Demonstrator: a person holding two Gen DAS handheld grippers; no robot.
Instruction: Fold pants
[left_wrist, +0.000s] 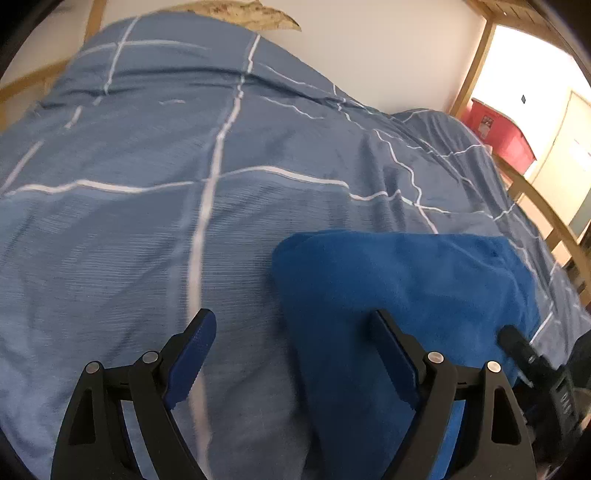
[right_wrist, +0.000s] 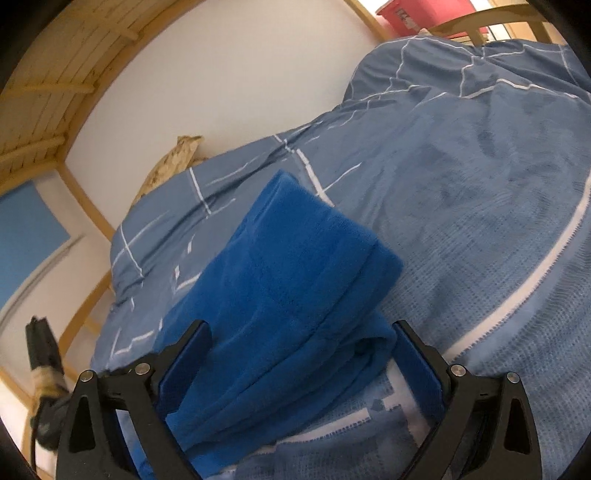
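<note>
The blue fleece pants (left_wrist: 406, 277) lie as a folded bundle on the blue checked duvet (left_wrist: 147, 221), at the lower right of the left wrist view. My left gripper (left_wrist: 295, 328) is open just above the bed, its right finger over the pants' left part and its left finger over bare duvet. In the right wrist view the pants (right_wrist: 295, 277) run up the middle, and my right gripper (right_wrist: 303, 339) stands wide with the bundle's near end between its fingers. The fabric fills most of that gap, but I see no squeeze on it.
The duvet (right_wrist: 480, 221) covers the whole bed, rumpled toward the far side. A wooden bed frame (left_wrist: 535, 199) and slats (right_wrist: 44, 92) ring it. A red box (left_wrist: 498, 129) stands beyond the rail. A tan cushion (right_wrist: 173, 162) leans on the white wall.
</note>
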